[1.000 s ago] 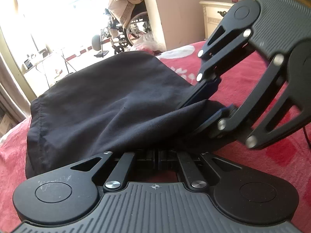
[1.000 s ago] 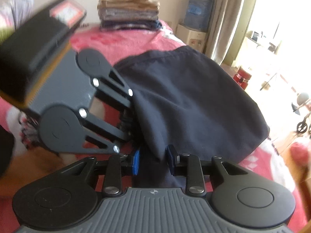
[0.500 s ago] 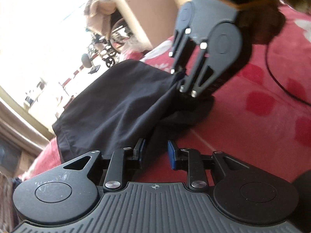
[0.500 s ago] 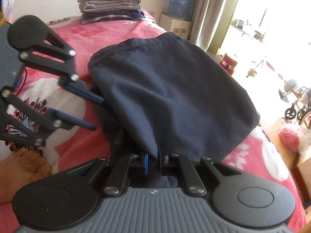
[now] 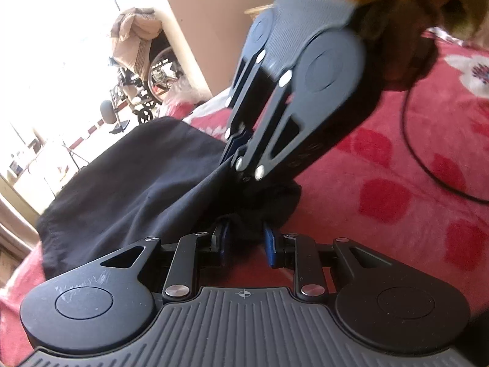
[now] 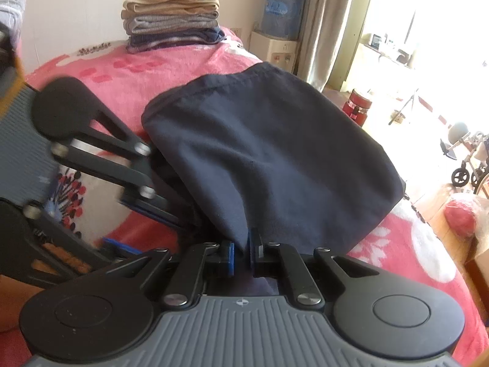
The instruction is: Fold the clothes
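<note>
Navy garment (image 6: 275, 153) pinched by right gripper (image 6: 242, 255); left gripper (image 5: 244, 240) released beside it.

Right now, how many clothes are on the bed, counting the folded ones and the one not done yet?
Folded clothes in the stack: 3, as far as the layers show (tan, grey, dark blue striped)
Dark garment being folded: 1
Total: 4

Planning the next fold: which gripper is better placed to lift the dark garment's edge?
Right. The right gripper is clamped on the dark garment edge; the left gripper stands open, cloth loose between its pads.
</note>
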A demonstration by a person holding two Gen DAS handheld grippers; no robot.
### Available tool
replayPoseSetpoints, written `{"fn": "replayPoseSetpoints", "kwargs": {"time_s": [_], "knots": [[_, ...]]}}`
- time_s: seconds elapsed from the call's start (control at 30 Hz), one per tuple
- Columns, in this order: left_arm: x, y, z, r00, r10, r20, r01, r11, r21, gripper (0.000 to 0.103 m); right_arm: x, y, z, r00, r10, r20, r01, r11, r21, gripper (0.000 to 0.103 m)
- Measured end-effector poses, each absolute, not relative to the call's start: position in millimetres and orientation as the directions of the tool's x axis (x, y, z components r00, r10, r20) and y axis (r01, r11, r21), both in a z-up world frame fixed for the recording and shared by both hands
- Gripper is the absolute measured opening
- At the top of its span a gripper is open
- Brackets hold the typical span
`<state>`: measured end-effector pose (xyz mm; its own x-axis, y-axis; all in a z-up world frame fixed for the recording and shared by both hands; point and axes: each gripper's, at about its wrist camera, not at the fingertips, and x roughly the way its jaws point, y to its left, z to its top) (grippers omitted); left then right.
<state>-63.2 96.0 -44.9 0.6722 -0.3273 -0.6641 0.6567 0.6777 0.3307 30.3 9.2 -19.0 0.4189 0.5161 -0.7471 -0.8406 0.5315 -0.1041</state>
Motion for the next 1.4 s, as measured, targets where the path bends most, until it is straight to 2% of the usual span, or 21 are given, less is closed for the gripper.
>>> {"fn": "replayPoseSetpoints", "kwargs": {"time_s": [0.37,0.63,0.83,1.0,1.2,1.3,1.4], "knots": [[-54,87,-60,0.686,-0.339,-0.643,0.64,0.701,0.314,0.025,35,-1,-7,0.342,0.602,-0.721,-0.879,0.477,-0.018,0.007],[-51,89,-62,0.669,-0.351,-0.655,0.643,0.715,0.273,0.025,39,12,-27,0.265,0.576,-0.773,-0.913,0.409,-0.008,0.007],[-65,99,-50,0.653,-0.285,-0.702,0.644,0.696,0.317,0.028,33,21,-43,0.286,0.542,-0.79,-0.928,0.361,-0.089,0.008],[-73,113,-47,0.637,-0.225,-0.738,0.654,0.664,0.362,0.028,35,18,-43,0.287,0.546,-0.787,-0.921,0.382,-0.071,0.008],[-51,129,-46,0.659,-0.148,-0.737,0.562,0.749,0.352,0.028,25,16,-37,0.318,0.55,-0.772,-0.927,0.352,-0.131,0.008],[-41,143,-40,0.623,-0.1,-0.776,0.519,0.795,0.315,0.028,16,20,-41,0.344,0.537,-0.77,-0.928,0.319,-0.192,0.008],[-45,152,-27,0.565,-0.081,-0.821,0.543,0.786,0.295,0.028,13,25,-44,0.365,0.521,-0.772,-0.919,0.335,-0.208,0.01]]}}
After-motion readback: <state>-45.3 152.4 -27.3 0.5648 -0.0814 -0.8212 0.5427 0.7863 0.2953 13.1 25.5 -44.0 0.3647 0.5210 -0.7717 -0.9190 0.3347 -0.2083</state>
